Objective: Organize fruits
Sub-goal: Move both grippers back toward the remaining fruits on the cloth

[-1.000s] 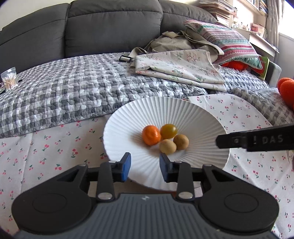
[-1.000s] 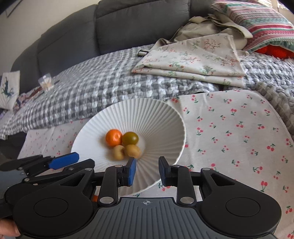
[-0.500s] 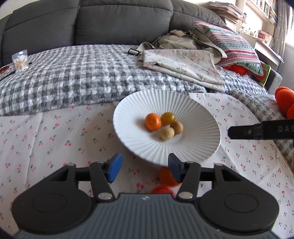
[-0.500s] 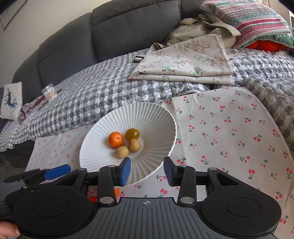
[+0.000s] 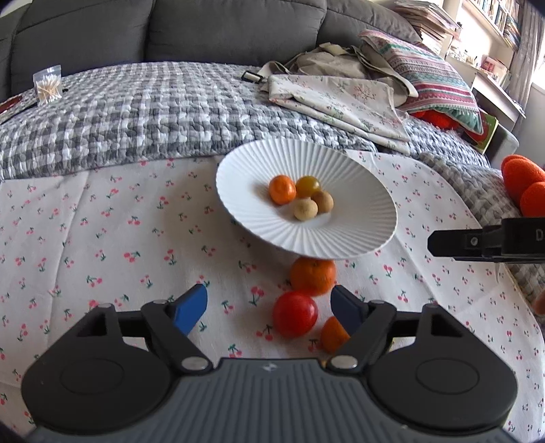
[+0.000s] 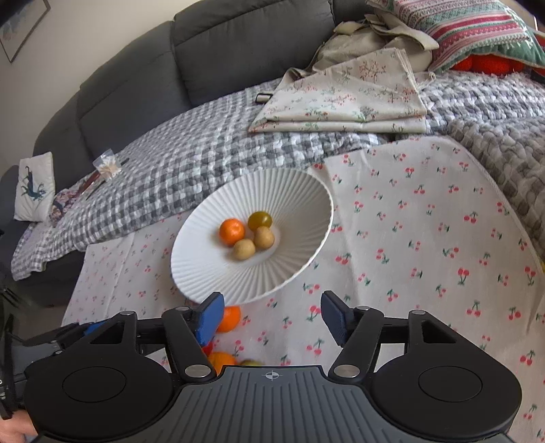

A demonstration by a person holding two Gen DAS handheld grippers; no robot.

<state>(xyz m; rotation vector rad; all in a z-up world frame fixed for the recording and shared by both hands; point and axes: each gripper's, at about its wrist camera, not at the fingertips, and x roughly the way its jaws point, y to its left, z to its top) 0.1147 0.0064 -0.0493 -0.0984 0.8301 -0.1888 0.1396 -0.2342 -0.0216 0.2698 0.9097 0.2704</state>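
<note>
We see left gripper (image 5: pixel 269 308) jaws opening, nothing pinched. Red tomato (image 5: pixel 295 318) sits just ahead between its fingers, right of centre. Right gripper (image 6: pixel 270 315) jaws opening, empty, farther off. Left nearer. Ribbed white bowl (image 5: pixel 357 245) just beyond.

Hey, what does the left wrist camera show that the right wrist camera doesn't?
Only the left wrist view shows the red tomato whole on the cherry-print cloth, and orange plush at its right edge. Only the right wrist view shows the small white pillow and a framed picture. Both show the white ribbed plate holding four small fruits, the sofa, and open, empty grippers.
</note>
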